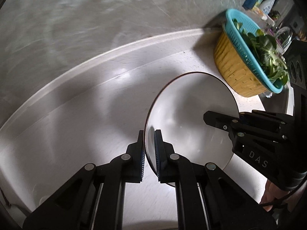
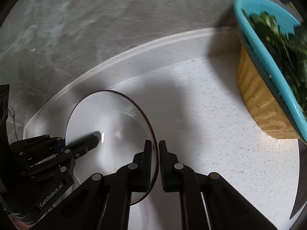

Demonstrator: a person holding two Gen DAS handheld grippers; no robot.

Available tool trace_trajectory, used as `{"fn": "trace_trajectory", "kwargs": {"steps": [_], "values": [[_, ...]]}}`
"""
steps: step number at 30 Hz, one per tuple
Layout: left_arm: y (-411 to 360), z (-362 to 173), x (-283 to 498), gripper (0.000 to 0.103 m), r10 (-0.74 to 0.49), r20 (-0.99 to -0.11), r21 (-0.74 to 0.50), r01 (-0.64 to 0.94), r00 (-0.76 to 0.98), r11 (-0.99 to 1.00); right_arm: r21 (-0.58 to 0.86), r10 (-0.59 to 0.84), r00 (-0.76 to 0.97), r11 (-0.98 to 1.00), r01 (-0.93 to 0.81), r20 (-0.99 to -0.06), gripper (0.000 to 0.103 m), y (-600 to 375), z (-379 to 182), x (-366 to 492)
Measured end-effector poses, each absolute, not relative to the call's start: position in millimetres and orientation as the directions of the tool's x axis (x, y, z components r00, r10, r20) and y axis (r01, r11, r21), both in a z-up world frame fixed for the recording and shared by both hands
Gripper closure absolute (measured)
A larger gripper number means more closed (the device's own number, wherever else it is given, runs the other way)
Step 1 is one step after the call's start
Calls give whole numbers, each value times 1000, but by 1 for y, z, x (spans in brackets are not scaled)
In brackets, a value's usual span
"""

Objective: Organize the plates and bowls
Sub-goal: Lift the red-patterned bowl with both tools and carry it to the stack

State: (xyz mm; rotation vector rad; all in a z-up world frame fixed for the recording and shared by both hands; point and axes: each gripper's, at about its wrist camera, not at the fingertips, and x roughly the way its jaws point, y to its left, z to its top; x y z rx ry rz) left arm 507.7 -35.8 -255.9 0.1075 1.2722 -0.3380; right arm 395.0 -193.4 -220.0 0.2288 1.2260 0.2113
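The white counter (image 2: pixel 220 134) lies mostly bare, ending at a raised lip against the grey wall (image 1: pixel 76 28); a basket (image 1: pixel 236 67) of greens (image 1: pixel 268 55) crowds its right side. Over it, the bowl (image 1: pixel 191 111) hangs between both grippers: left gripper (image 1: pixel 149 153) clenched on its left rim, right gripper (image 2: pixel 155 164) on the opposite rim.

We see a white bowl (image 1: pixel 191 115) with a thin dark rim line, and around it a white tabletop (image 1: pixel 80 126) finely speckled grey. Beside the bowl, a turquoise colander (image 1: pixel 249 53) of dark green leaves (image 1: pixel 268 53) sits in a ribbed mustard-yellow basin (image 1: pixel 234 72). Behind the bowl runs a grey, streaky marbled wall (image 1: pixel 76 28). The fingers (image 1: pixel 159 149) are black with blue ridged pads
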Motion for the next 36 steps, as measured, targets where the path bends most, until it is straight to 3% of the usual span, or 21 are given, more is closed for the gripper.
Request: {"fn": "trace_trajectory", "kwargs": {"steps": [8, 17, 26, 36], "values": [[43, -209, 460, 96, -145, -931, -81, 199, 334, 977, 285, 346, 337, 933, -217, -876, 93, -119, -176, 370], [136, -178, 399, 96, -72, -923, -59, 47, 378, 997, 280, 407, 284, 874, -396, -868, 93, -31, -163, 343], [194, -195, 355, 96, -57, -935, -80, -51, 350, 995, 264, 407, 213, 832, -487, -888, 93, 25, -176, 337], [207, -240, 346, 96, -75, -958, -99, -74, 276, 992, 242, 354, 134, 826, -510, -926, 93, 44, -208, 332]]}}
